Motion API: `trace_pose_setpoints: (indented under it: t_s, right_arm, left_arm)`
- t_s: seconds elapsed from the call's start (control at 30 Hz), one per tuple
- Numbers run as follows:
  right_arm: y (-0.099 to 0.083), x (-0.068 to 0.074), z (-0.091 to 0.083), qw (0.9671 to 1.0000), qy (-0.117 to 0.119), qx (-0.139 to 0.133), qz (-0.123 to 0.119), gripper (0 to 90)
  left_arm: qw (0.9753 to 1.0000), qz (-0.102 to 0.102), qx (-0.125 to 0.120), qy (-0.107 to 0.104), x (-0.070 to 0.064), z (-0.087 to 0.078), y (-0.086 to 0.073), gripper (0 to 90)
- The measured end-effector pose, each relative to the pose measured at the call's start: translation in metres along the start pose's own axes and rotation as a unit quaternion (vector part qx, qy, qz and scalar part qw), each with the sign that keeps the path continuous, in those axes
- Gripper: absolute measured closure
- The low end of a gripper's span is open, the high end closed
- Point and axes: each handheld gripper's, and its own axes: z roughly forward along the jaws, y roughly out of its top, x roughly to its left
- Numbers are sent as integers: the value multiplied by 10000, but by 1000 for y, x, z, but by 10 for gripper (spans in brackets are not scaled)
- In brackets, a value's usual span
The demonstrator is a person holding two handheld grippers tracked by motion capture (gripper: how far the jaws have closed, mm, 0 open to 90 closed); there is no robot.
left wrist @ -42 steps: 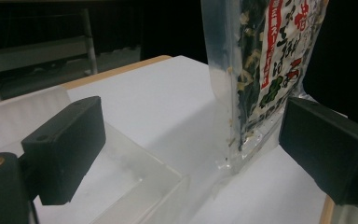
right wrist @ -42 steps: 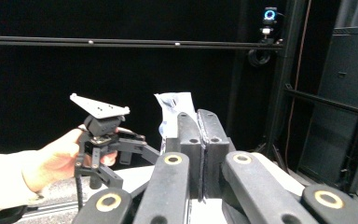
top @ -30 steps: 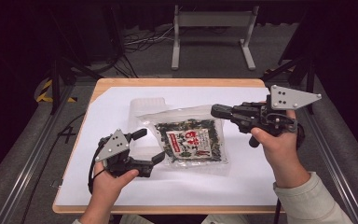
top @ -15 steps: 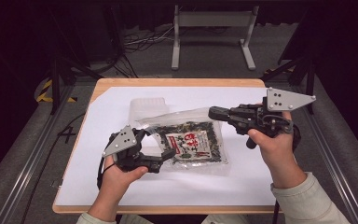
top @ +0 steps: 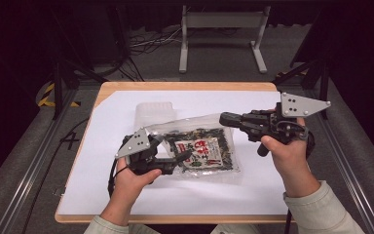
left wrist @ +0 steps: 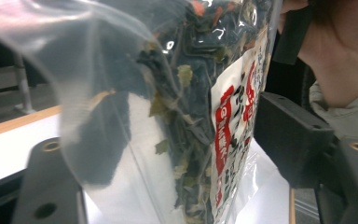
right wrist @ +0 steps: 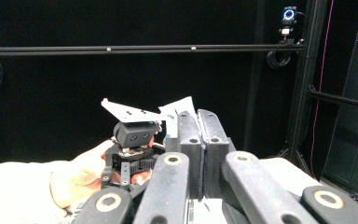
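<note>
A clear plastic bag of dark dried seaweed (top: 205,154) with a white and red label lies on the white sheet (top: 126,195) at mid table. My right gripper (top: 224,118) is shut on the bag's upper clear edge and holds it slightly raised; a sliver of plastic (right wrist: 181,105) sticks out past the closed jaws of the right gripper (right wrist: 198,117). My left gripper (top: 185,156) reaches in from the bag's left side. In the left gripper view the bag (left wrist: 191,93) hangs between the spread jaws of my left gripper (left wrist: 168,158), which stands open around it.
A pale translucent container (top: 154,111) lies on the sheet behind the bag. The wooden table edge (top: 185,86) borders the sheet. A grey metal stand (top: 221,29) is on the floor beyond, with dark rails along both table sides.
My left gripper has moved right, from beside the bag to straddling its left part. The right gripper has shifted slightly left with the bag's edge in it.
</note>
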Motion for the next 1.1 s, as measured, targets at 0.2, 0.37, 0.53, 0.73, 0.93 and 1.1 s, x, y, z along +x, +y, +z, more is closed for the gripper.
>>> trace_pose_setpoints:
  t_s: [0.2,0.37,0.53,0.73,0.93,1.1]
  right_arm:
    - [-1,-2,-4,10000,-6,-47,56,900]
    - [-1,-3,-5,10000,-59,-4,30,900]
    - [-1,-3,-7,9999,-98,-26,22,900]
    - [0,-5,-10,9999,-137,5,26,895]
    - [0,-5,-12,9998,-186,26,-2,886]
    - [0,-7,-16,9997,-251,23,46,864]
  left_arm:
    - [9999,-23,-97,-134,-2,1,1,435]
    - [9997,81,-98,-199,-5,-1,3,571]
    - [9994,53,-131,-319,-8,-1,5,596]
    - [9987,-2,-56,-502,-9,-3,6,654]
    - [9980,50,35,-631,-11,-3,9,684]
    - [9977,142,100,-650,-14,-3,13,713]
